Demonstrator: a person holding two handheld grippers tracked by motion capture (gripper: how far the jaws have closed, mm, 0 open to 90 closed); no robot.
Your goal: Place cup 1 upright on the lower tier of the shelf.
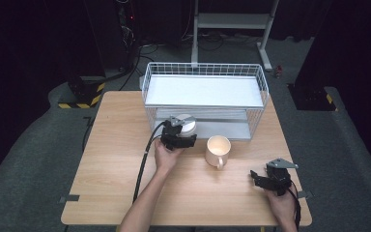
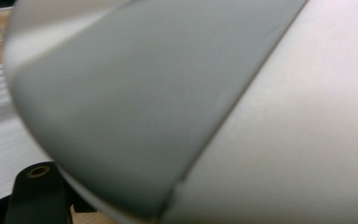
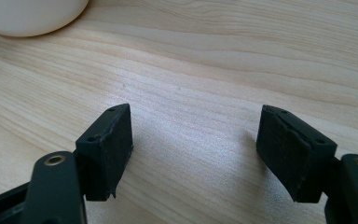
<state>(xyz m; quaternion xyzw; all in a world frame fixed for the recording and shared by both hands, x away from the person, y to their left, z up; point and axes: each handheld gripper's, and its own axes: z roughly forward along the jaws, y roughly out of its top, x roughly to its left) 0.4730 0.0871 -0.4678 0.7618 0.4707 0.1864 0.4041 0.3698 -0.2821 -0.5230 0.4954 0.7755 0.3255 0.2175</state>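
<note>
Starting with the big stuff: the light wooden table [image 1: 121,193] carries a white wire rack [image 1: 205,99] along its far edge, two shelves deep, the top shelf bare and the lower one open toward the person. Next size down is a cream mug [image 1: 218,151] standing upright near the middle of the table, handle pointing back at the person, just in front of the rack. Then there's the pale grey-and-white bowl [image 1: 187,126], which sits right at the mouth of the lower shelf, held up by the left gripper [image 1: 178,140]. In the left gripper view the bowl [image 2: 177,107] is so close it's a blur, so the clamp itself is hidden, but I'd say that gripper is pinched onto its rim.

The right gripper [image 1: 270,181] is parked low over bare wood at the near right, well apart from the mug, jaws spread wide with nothing between them in the right gripper view.

Looks to me like the bowl is going onto that lower shelf. If so, keep it level, slide it in low enough to miss the upper shelf's front wire, and go straight so the left side wires don't catch the rim. Set it flat on the shelf before letting go, then back out along the same line.
</note>
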